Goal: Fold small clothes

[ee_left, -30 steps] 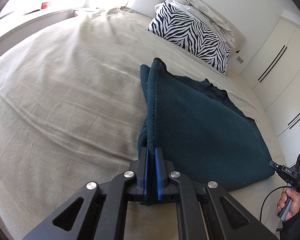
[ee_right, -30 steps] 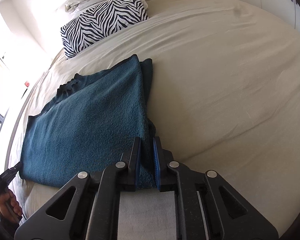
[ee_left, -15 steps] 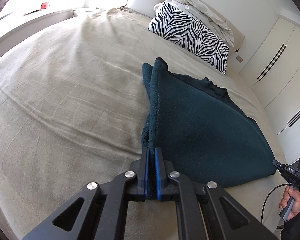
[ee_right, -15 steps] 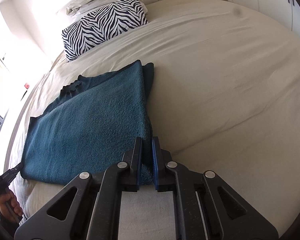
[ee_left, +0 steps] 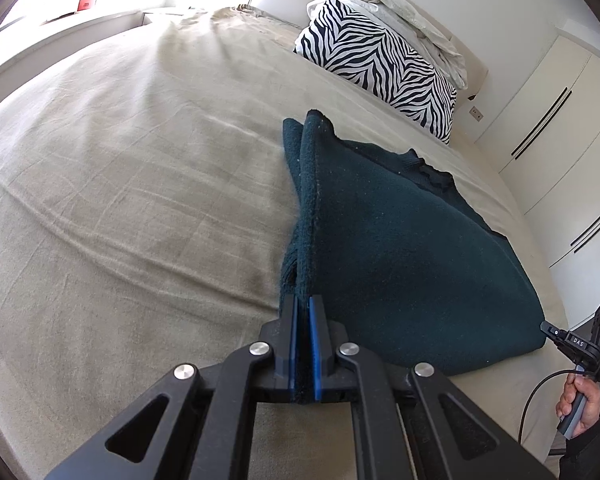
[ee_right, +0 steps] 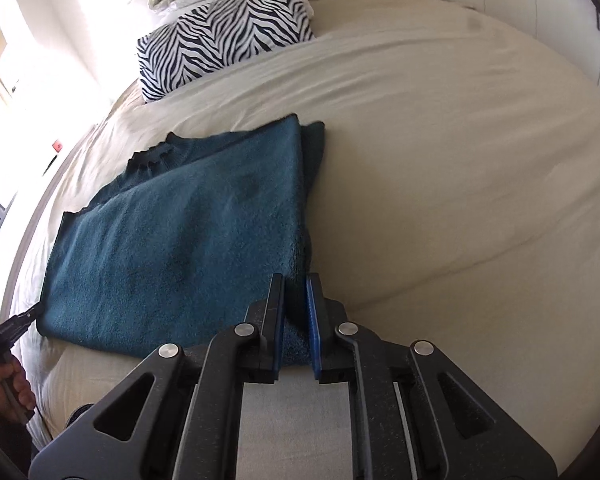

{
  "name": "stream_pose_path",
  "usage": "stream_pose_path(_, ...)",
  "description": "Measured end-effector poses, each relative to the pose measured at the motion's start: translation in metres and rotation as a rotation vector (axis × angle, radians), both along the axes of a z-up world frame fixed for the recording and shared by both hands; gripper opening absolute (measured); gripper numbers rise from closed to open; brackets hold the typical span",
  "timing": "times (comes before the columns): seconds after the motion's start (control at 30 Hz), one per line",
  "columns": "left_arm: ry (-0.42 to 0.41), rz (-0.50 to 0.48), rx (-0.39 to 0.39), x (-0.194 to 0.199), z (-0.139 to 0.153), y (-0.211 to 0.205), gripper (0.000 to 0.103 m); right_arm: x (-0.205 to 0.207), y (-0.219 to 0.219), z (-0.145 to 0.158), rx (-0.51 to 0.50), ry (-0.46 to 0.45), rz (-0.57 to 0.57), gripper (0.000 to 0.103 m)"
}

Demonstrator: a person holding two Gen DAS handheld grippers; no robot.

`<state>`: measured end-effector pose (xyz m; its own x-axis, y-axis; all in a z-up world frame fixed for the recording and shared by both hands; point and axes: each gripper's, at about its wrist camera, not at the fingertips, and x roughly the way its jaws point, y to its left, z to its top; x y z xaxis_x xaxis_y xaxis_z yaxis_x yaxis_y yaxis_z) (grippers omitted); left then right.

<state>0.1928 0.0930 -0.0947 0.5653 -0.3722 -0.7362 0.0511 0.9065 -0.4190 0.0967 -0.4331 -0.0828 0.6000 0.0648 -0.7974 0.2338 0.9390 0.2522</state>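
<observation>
A dark teal knit sweater [ee_left: 400, 248] lies folded on the beige bed; it also shows in the right wrist view [ee_right: 188, 232]. My left gripper [ee_left: 303, 304] is shut on the sweater's near edge, with cloth pinched between the blue pads. My right gripper [ee_right: 296, 284] sits at the opposite near corner of the sweater. Its jaws stand slightly apart with the cloth lying loose between them. The ribbed collar [ee_right: 150, 156] lies at the far side.
A zebra-print pillow [ee_left: 380, 68] with white bedding on top stands at the headboard, also in the right wrist view [ee_right: 224, 36]. White wardrobe doors [ee_left: 560, 120] line the wall. The beige bed sheet [ee_left: 120, 200] spreads all around.
My right gripper's jaws have opened a little, loosening their hold on the sweater's edge. The left gripper stays shut on the cloth. The sweater has settled lower on the bed.
</observation>
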Motion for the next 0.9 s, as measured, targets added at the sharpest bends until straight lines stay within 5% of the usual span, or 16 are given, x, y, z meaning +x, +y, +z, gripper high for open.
stream_pose_path(0.17,0.005,-0.001,0.003,0.000,-0.001,-0.001,0.007,-0.013,-0.020,-0.018,0.148,0.011,-0.032,0.011)
stream_pose_path(0.5,0.001,-0.008,0.020,0.002,0.004,-0.004,0.007,0.006,0.006,-0.006,-0.076,0.008,0.044,0.005)
stream_pose_path(0.9,0.016,-0.029,0.028,-0.002,-0.002,0.002,0.007,-0.012,-0.007,-0.020,0.004,-0.004,-0.035,0.004)
